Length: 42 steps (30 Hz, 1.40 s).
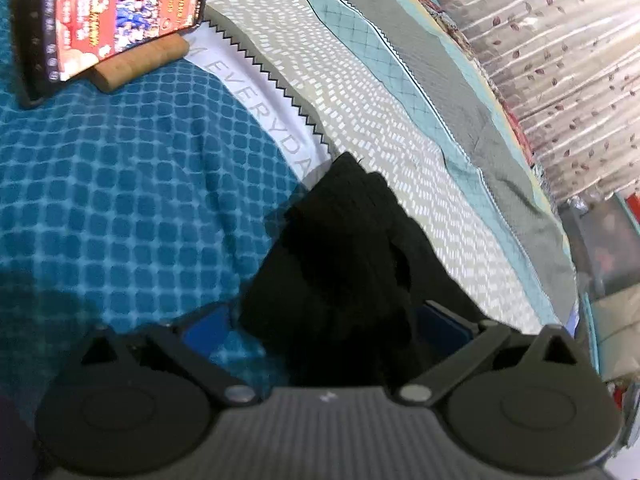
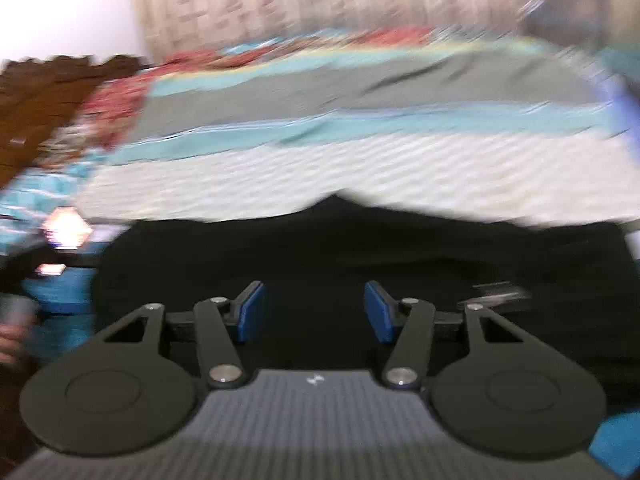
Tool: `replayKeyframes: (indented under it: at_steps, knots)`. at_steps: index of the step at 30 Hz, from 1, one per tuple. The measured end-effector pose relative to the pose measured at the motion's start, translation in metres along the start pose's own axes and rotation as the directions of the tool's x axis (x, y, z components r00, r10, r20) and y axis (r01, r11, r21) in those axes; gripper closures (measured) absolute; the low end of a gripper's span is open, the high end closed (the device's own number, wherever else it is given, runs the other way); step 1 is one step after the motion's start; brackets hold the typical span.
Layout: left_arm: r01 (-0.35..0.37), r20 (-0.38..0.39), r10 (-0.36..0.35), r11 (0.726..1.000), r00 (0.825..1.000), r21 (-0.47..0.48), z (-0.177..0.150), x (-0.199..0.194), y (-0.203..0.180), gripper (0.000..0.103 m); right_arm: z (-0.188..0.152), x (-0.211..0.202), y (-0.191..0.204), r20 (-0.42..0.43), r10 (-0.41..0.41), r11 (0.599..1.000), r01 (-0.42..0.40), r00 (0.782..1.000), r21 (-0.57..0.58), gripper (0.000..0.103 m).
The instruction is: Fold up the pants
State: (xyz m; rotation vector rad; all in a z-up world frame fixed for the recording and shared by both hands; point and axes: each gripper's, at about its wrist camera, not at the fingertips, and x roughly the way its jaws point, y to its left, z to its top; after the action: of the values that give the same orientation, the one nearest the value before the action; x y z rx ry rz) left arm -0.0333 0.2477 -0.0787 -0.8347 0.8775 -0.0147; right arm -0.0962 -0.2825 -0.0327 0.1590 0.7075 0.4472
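Note:
The black pants (image 1: 344,256) lie bunched on the patterned bedspread (image 1: 120,184). In the left wrist view my left gripper (image 1: 324,324) has its blue pads (image 1: 208,330) wide apart, with a fold of the pants lying between them; the pads do not press on it. In the blurred right wrist view the pants (image 2: 340,248) spread wide across the bed below my right gripper (image 2: 312,312), whose blue pads (image 2: 250,312) stand apart just above the cloth, holding nothing.
A lit phone (image 1: 116,16) leans on a cork block (image 1: 140,64) at the far left of the bed. A floral curtain (image 1: 560,60) hangs behind the bed. A dark wooden headboard (image 2: 44,100) stands at the left in the right wrist view.

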Motion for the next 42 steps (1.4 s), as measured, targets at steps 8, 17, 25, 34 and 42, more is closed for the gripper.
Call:
replayKeyframes:
  at_steps: [8, 17, 25, 34, 42]
  knots:
    - [-0.001, -0.006, 0.001, 0.998, 1.0, 0.059, 0.006, 0.019, -0.007, 0.065, 0.024, 0.142, 0.063, -0.204, 0.287, 0.943, -0.239, 0.936, 0.232, 0.09]
    - [0.038, 0.107, -0.099, 0.883, 0.989, 0.467, -0.035, -0.012, -0.093, 0.073, 0.002, 0.161, 0.044, -0.2, 0.419, 0.805, -0.261, 0.886, 0.533, 0.089]
    - [0.12, -0.017, -0.175, 0.602, 0.984, 0.789, -0.121, 0.018, -0.189, 0.07, -0.014, 0.067, -0.056, 0.085, 0.25, 0.691, -0.24, 0.964, 0.682, 0.089]
    - [0.193, -0.143, -0.146, 0.435, 0.979, 0.88, -0.175, 0.025, -0.212, 0.018, -0.048, 0.013, -0.102, 0.242, 0.133, 0.547, -0.274, 0.961, 0.791, 0.041]
    - [0.147, -0.043, -0.167, 0.676, 0.985, 0.722, -0.107, -0.011, -0.184, 0.029, -0.023, 0.05, -0.042, 0.088, 0.244, 0.75, -0.245, 0.966, 0.614, 0.029]
